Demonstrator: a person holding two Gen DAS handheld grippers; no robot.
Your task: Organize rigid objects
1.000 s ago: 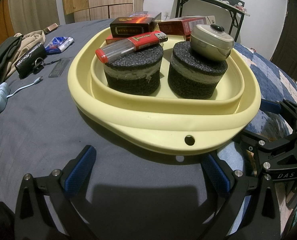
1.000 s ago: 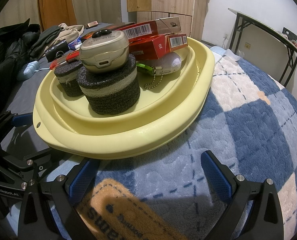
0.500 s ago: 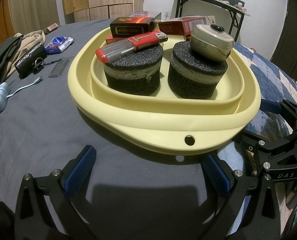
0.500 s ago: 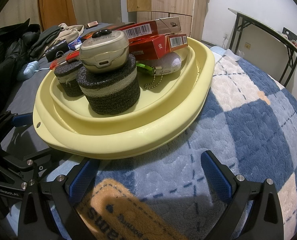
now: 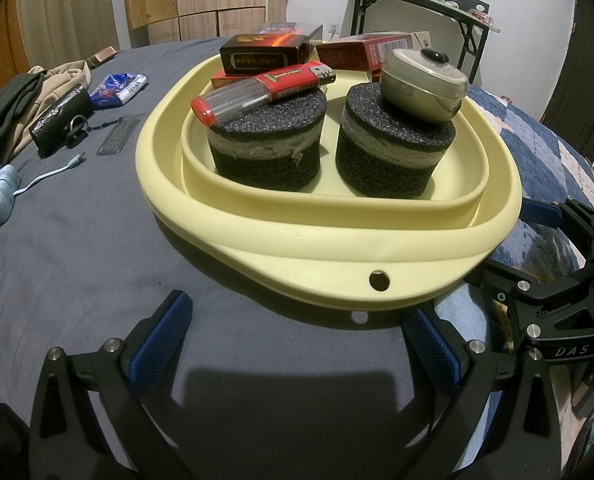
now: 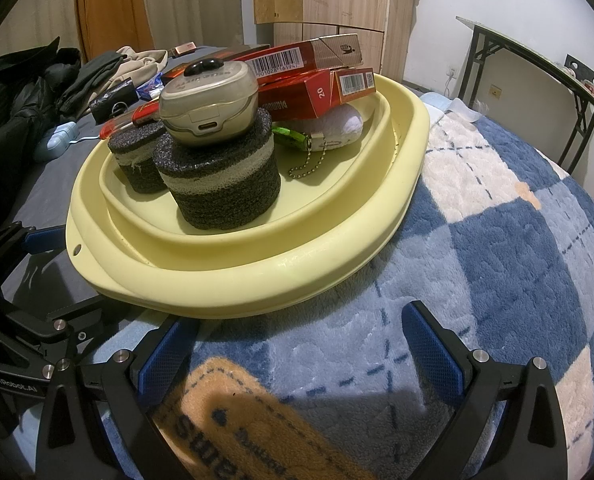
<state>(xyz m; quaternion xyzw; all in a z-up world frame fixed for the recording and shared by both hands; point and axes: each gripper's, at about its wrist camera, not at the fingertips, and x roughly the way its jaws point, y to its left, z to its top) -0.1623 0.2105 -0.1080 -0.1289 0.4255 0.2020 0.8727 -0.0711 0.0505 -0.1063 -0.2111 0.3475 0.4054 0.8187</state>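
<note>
A pale yellow basin (image 5: 329, 244) (image 6: 257, 276) sits on the bed. In it stand two black foam cylinders (image 5: 265, 148) (image 5: 393, 152). A red lighter (image 5: 261, 90) lies on the left one; a beige earbud case (image 5: 421, 84) (image 6: 209, 104) lies on the right one. Red and black cartons (image 5: 269, 50) (image 6: 317, 76) are stacked at the back, with a white keychain pouch (image 6: 329, 126). My left gripper (image 5: 297, 344) is open and empty just before the basin's near rim. My right gripper (image 6: 293, 352) is open and empty over the blanket, short of the rim.
A grey sheet (image 5: 77, 240) lies to the left with a black pouch (image 5: 59, 120), a blue snack packet (image 5: 119, 88), a cable and clothes. A blue checked blanket (image 6: 517, 240) lies to the right. A black-legged table (image 5: 417, 4) stands behind.
</note>
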